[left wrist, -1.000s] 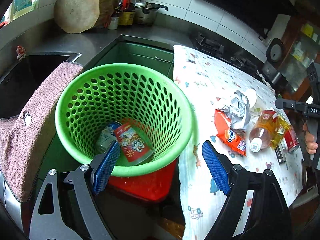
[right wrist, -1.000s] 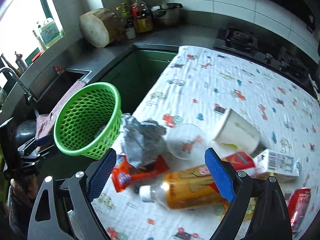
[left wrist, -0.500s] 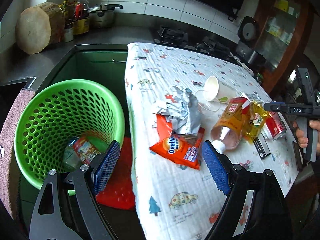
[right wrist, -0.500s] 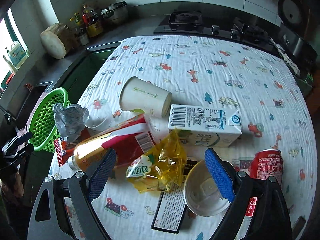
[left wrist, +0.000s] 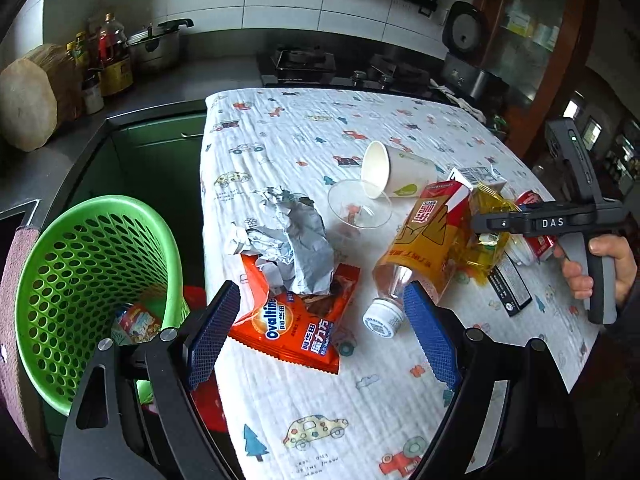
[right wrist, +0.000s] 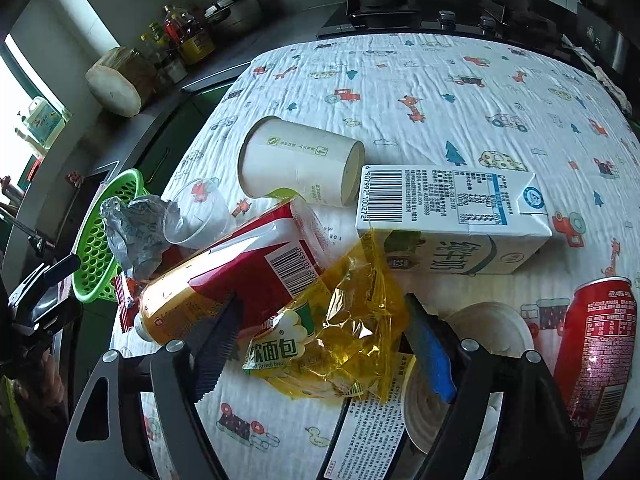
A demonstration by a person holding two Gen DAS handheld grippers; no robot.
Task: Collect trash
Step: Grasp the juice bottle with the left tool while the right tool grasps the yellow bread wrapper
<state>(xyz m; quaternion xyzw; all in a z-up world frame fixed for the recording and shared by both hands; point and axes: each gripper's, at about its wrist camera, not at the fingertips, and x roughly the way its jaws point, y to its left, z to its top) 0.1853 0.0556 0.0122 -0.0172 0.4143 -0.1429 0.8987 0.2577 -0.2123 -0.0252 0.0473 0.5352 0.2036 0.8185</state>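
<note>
Right wrist view: the right gripper [right wrist: 320,344], jaws wide, is straddling the yellow bread wrapper [right wrist: 332,332], presumably to grasp it. The left gripper [left wrist: 320,332], also wide, is hovering over the Ovaltine packet [left wrist: 300,320], beside the green basket [left wrist: 80,280].

You can read "Ovaltine" in white on the orange wrapper [left wrist: 298,322] lying just beside the crumpled foil [left wrist: 296,248]. The handheld gripper [left wrist: 552,223] across from it carries "DAS". Beyond the foil, the milk carton [right wrist: 452,220] shows the barcode number 6 907992 100272. The yellow bread bag [right wrist: 332,340] in front of that carton reads "French bread", partly creased. The red can [right wrist: 596,364] beside the carton shows a "Coca-Cola" line in its small print.
</note>
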